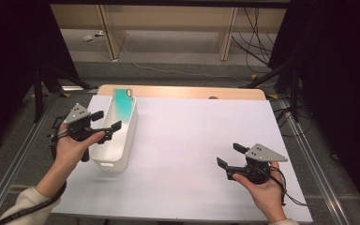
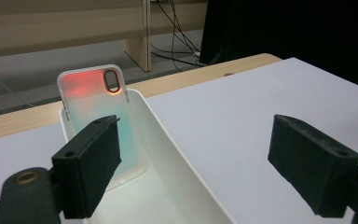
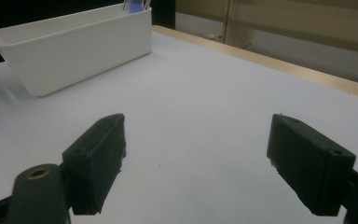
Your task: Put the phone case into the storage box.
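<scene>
High view. My left gripper (image 1: 107,121) hangs over the near half of the white bin (image 1: 122,154), jaws spread wide with nothing between them; my left hand (image 1: 72,145) grips its body. The bin stands lengthwise at the left edge of the white table sheet (image 1: 192,140). A phone case (image 1: 123,105), teal on this side, leans upright against the bin's far end wall, its top edge rising above the rim. My right gripper (image 1: 228,154) sits low over the sheet at the near right, jaws apart and empty, well away from the bin; my right hand (image 1: 262,185) holds it from below.

Left gripper view. My two black jaws stand wide, one over the bin's interior (image 2: 168,186), the other over the bare sheet (image 2: 242,112) to the side. The phone case (image 2: 95,100) shows translucent, reddish at the top fading to pale green below, camera cutout at the upper corner. It rests inside the bin on the floor, tilted back on the end wall. Nothing touches my pads.

Right gripper view. My jaws are parted over bare sheet (image 3: 191,102), holding nothing. The bin (image 3: 74,42) lies farther off at upper left, seen from its long outer side, with the tip of the case (image 3: 135,5) just showing above its far rim.
</scene>
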{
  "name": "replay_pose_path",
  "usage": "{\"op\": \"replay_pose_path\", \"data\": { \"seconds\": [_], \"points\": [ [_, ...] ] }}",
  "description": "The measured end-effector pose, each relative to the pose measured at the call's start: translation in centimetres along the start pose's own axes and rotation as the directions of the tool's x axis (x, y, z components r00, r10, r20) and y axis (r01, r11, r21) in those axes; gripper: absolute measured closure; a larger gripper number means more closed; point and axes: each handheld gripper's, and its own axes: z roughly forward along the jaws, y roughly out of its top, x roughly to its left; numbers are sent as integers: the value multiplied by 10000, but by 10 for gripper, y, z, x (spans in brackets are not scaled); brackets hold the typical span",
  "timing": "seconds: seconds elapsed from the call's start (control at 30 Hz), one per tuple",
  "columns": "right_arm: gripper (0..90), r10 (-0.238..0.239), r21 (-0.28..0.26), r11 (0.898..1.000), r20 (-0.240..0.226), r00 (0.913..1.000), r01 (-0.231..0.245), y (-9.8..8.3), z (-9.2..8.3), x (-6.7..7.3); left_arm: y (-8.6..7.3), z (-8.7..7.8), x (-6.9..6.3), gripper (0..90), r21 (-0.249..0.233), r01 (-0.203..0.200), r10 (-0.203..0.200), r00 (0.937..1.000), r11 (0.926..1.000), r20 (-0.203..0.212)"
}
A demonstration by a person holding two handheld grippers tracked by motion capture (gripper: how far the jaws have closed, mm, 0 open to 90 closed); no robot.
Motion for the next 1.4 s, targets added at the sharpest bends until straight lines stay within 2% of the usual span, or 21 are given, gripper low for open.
{"op": "replay_pose_path", "data": {
  "seconds": [0.53,0.57,0.6,0.63,0.7,0.8,0.83,0.87,0.9,0.93,1.23,1.4],
  "points": [
    [201,-10,-14,10000,20,10000,10,0,0,0,-13,-11,-14,159,-54,-235,236,9992,9997,311],
    [201,-110,377,9992,128,9999,105,1,-3,0,-14,-11,-15,159,-89,-243,246,9992,9997,324],
    [201,-115,381,9992,127,9999,110,1,-3,0,-14,-12,-15,159,-118,-292,296,9988,9995,386],
    [201,-285,240,9993,253,9993,279,1,-2,-1,-15,-13,-16,159,-167,-243,249,9990,9996,368],
    [201,-101,264,9996,129,9999,97,1,-2,0,-17,-14,-16,158,-216,-306,315,9986,9993,424],
    [201,-96,168,9998,124,9999,94,1,-1,0,-18,-16,-17,159,-258,-310,322,9984,9992,475],
    [201,-221,-131,9997,146,9996,223,0,1,-1,-19,-16,-18,159,-296,-324,339,9981,9990,506],
    [201,-103,187,9998,121,9999,101,1,-1,0,-20,-17,-18,159,-308,-351,368,9978,9989,557],
    [201,-197,125,9997,118,9997,195,1,-1,-1,-21,-17,-18,159,-345,-345,366,9975,9988,603],
    [201,-11,-26,10000,8,10000,11,0,0,0,-22,-18,-18,159,-374,-316,340,9974,9988,631],
    [201,-18,71,10000,74,10000,17,0,-1,0,-31,-24,-23,159,-653,-476,526,9957,9967,757],
    [201,-3,56,10000,8,10000,3,0,-1,1,-37,-27,-28,159,-801,-787,855,9926,9937,861]
  ]
}}
